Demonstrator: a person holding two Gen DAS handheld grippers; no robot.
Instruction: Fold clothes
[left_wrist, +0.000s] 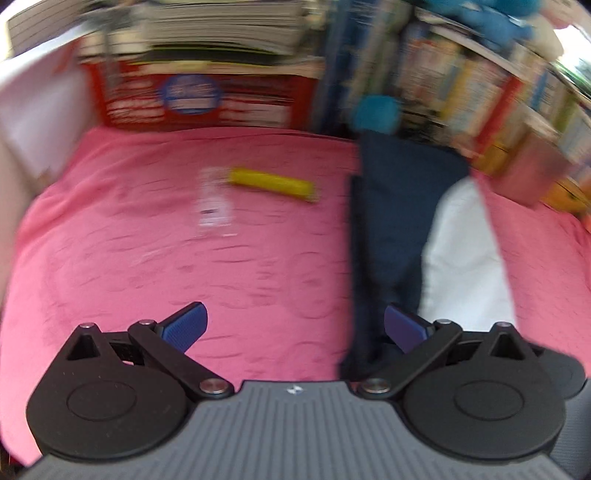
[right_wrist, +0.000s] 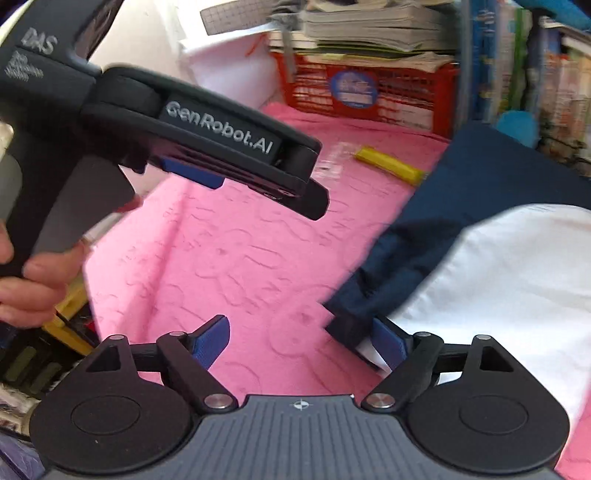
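A navy and white garment (left_wrist: 399, 221) lies on the pink bedspread (left_wrist: 184, 258), at the right of the left wrist view; it also shows at the right of the right wrist view (right_wrist: 498, 251). My left gripper (left_wrist: 293, 326) is open and empty, with its right finger over the garment's navy edge. My right gripper (right_wrist: 299, 345) is open, and a navy sleeve end lies against its right finger. The left gripper (right_wrist: 207, 155) also shows in the right wrist view, held in a hand at the upper left above the bedspread.
A yellow tube (left_wrist: 273, 182) and a clear plastic packet (left_wrist: 214, 203) lie on the bedspread further back. A red crate (left_wrist: 207, 99) topped with stacked papers stands behind. Bookshelves (left_wrist: 480, 85) fill the back right. A white wall or panel (left_wrist: 33, 110) is at the left.
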